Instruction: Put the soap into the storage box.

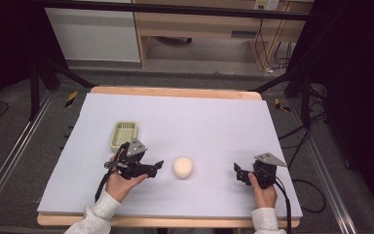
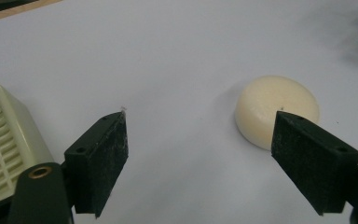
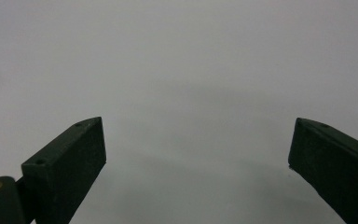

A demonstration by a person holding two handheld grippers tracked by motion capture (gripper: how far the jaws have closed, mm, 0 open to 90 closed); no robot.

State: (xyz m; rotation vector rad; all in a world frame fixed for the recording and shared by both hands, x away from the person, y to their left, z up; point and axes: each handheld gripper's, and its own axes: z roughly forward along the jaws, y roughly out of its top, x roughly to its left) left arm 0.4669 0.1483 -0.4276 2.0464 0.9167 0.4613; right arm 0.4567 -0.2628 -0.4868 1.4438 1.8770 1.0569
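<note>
A round cream soap bar (image 1: 183, 167) lies on the white table sheet near the front middle. My left gripper (image 1: 158, 165) is just to its left, jaws open and pointing at it with nothing between them. In the left gripper view the soap bar (image 2: 270, 107) sits ahead, partly behind the right jaw, and my left gripper (image 2: 200, 140) is open. A pale green slotted soap dish (image 1: 124, 134) stands behind the left hand; the dish (image 2: 2, 149) is at that view's left edge. My right gripper (image 1: 237, 171) rests open to the soap's right, and in its own view (image 3: 198, 140) faces bare sheet.
The white sheet (image 1: 204, 117) covers a wooden table, with its front edge close to the person's wrists. Beyond the far edge are dark frame legs, cables and a wooden cabinet.
</note>
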